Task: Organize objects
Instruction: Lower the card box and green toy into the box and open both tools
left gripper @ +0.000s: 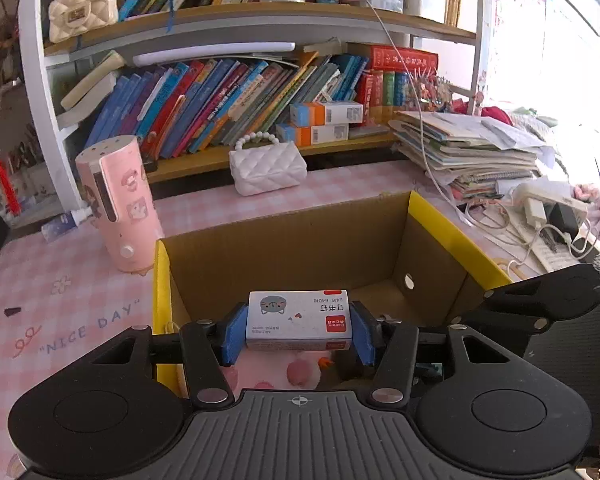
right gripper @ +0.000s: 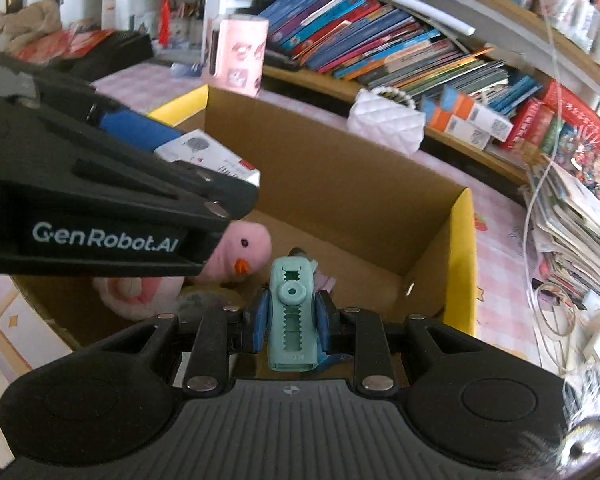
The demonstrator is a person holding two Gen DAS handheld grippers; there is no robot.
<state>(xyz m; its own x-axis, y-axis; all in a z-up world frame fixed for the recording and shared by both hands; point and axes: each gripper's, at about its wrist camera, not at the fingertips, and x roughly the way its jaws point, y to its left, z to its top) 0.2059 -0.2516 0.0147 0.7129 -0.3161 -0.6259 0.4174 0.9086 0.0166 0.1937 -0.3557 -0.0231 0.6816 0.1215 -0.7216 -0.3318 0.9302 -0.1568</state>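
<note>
My left gripper (left gripper: 299, 330) is shut on a small white staples box with a cat face (left gripper: 299, 317) and holds it over the open cardboard box with yellow flaps (left gripper: 432, 224). In the right wrist view the left gripper (right gripper: 204, 176) and the staples box (right gripper: 210, 156) show at the left, above the cardboard box (right gripper: 462, 248). My right gripper (right gripper: 291, 320) is shut on a teal toothed clip-like object (right gripper: 292, 316), held over the same box. A pink plush duck (right gripper: 244, 250) lies inside the box; it also shows under the left gripper (left gripper: 276, 372).
A pink cylindrical container (left gripper: 118, 200) stands left of the box. A white quilted purse (left gripper: 266, 168) sits behind it by the bookshelf (left gripper: 236, 96). A stack of papers (left gripper: 468, 148), cables and a charger (left gripper: 536, 210) lie to the right.
</note>
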